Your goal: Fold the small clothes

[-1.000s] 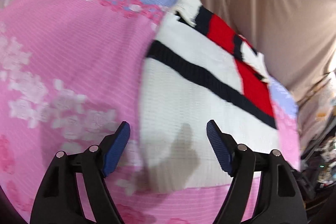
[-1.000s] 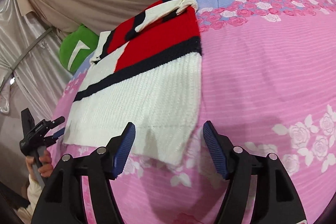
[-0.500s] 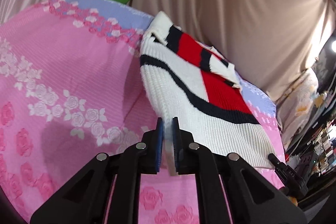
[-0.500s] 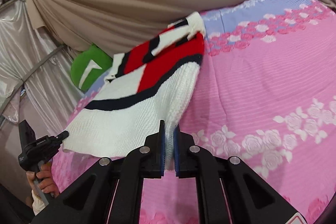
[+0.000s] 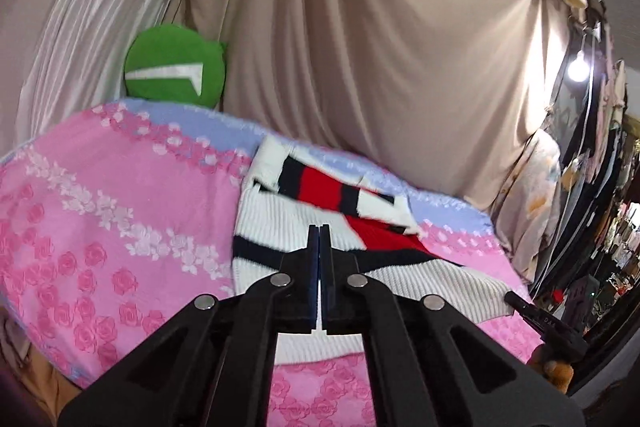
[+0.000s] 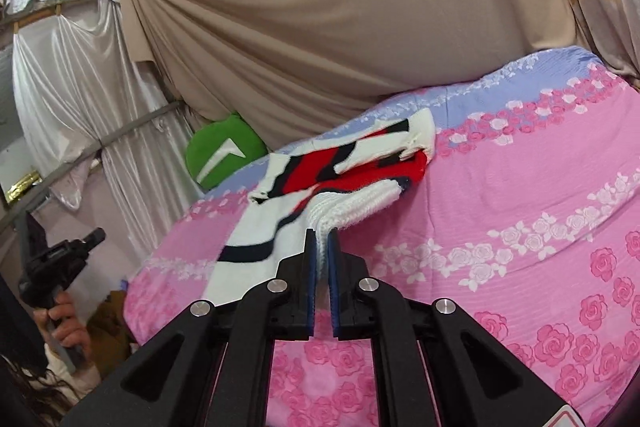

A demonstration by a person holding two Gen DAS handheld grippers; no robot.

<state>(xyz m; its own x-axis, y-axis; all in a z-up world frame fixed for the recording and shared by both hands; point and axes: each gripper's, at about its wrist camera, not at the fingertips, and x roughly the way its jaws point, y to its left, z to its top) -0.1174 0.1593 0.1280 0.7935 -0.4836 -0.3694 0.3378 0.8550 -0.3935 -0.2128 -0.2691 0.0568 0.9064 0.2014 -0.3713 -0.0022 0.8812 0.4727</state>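
The knitted sweater (image 5: 276,223) in white, red and dark stripes lies on the pink rose bedspread (image 5: 100,227), its near hem lifted by 2 grippers. The left gripper (image 5: 319,239) is closed on the hem's left corner, the right gripper (image 6: 321,247) on the right corner. Only the right wrist view shows the bunched white knit between the pads, and a hand (image 6: 66,327) on the left gripper's handle. A green cushion (image 5: 174,69) stands behind.
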